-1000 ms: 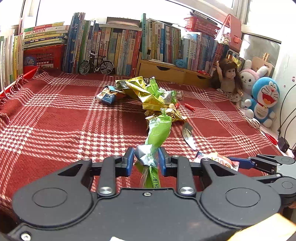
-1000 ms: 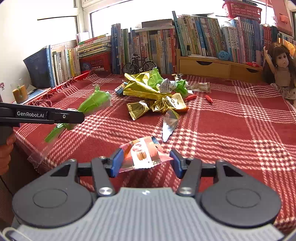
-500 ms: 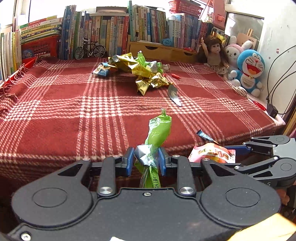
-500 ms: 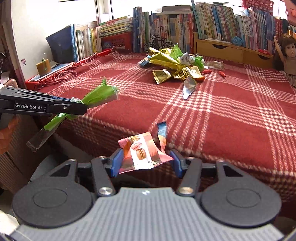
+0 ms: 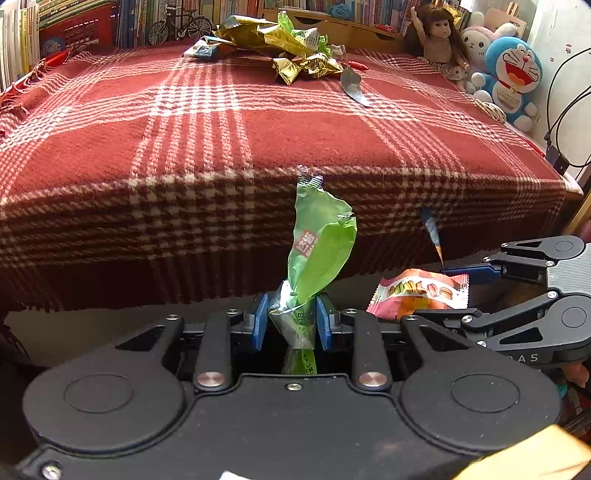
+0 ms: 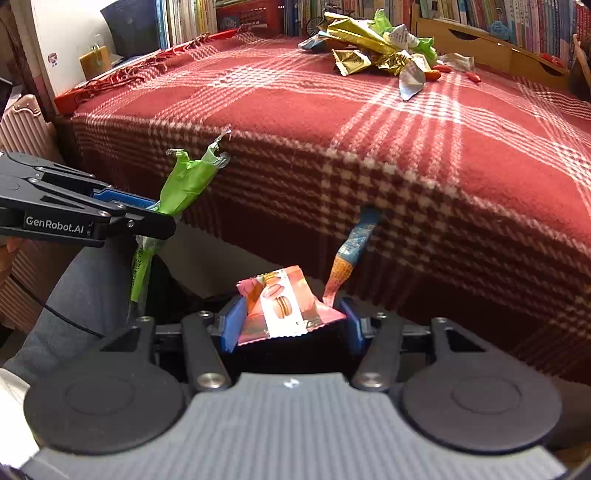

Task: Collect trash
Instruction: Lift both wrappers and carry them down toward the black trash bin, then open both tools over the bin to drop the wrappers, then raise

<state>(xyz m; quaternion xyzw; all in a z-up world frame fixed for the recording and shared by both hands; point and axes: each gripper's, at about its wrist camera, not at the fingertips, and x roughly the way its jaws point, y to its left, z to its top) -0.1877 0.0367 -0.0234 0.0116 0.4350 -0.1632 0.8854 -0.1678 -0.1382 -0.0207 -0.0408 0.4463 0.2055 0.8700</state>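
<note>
Green wrapper [image 5: 319, 243] pinched at its twisted neck in the left gripper [image 5: 291, 321], jaws clamped tight on it, wrapper sticking up and out past the fingers. Pink macaron packet [image 6: 284, 302] wedged between the pads of the right gripper [image 6: 290, 325], jaws about half wide, closed on the packet; a blue-and-orange wrapper strip [image 6: 351, 251] sticks up from the same grip. Both grippers sit off the front edge of the bed, side by side, below blanket level, tilted down.

Progress: two or three pieces picked, not yet dropped. No bin visible in either view, so can't tell where they go. Plenty left: pile of gold and green foil wrappers [image 5: 280, 40] at the far side, plus a silver wrapper [image 5: 352, 86] lying just in front of it.

Surface: red plaid blanket [image 5: 221, 129] draped over the edge. Behind: row of books [image 6: 517, 18], model bicycle [image 5: 181, 27], doll [image 5: 439, 37], blue cat plush [image 5: 513, 74].
</note>
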